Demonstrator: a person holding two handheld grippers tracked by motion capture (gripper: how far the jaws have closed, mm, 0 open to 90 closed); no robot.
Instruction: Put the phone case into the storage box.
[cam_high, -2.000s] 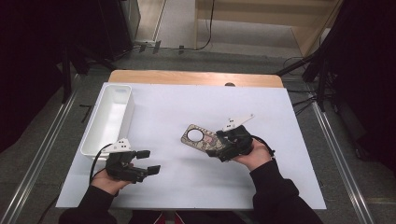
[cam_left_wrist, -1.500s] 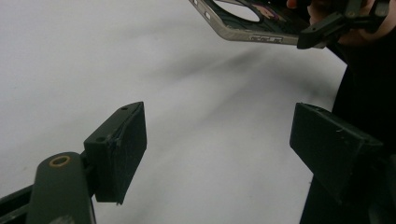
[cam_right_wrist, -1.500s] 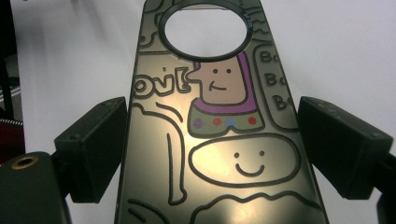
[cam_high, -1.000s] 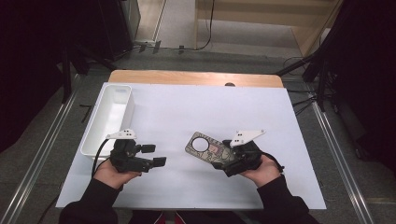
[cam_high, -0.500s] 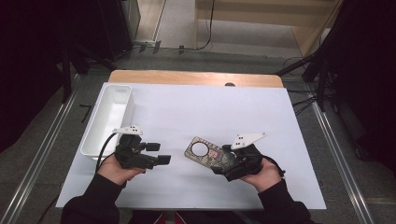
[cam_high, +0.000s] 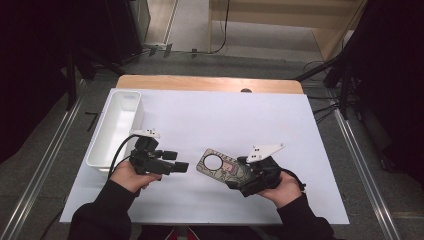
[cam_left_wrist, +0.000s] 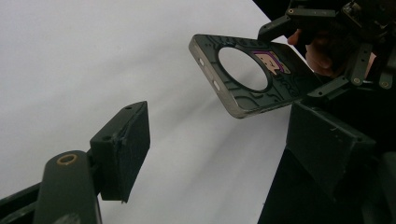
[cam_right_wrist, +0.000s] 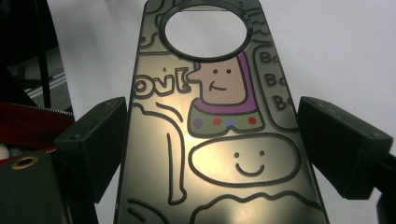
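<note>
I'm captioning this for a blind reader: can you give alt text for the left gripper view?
The right tongs hold a dark phone case with a round camera hole above the white table. The open left tongs point toward it, not touching.

Overhead light, bright white table, dark surround; glare on phone case; near jaws soft.
</note>
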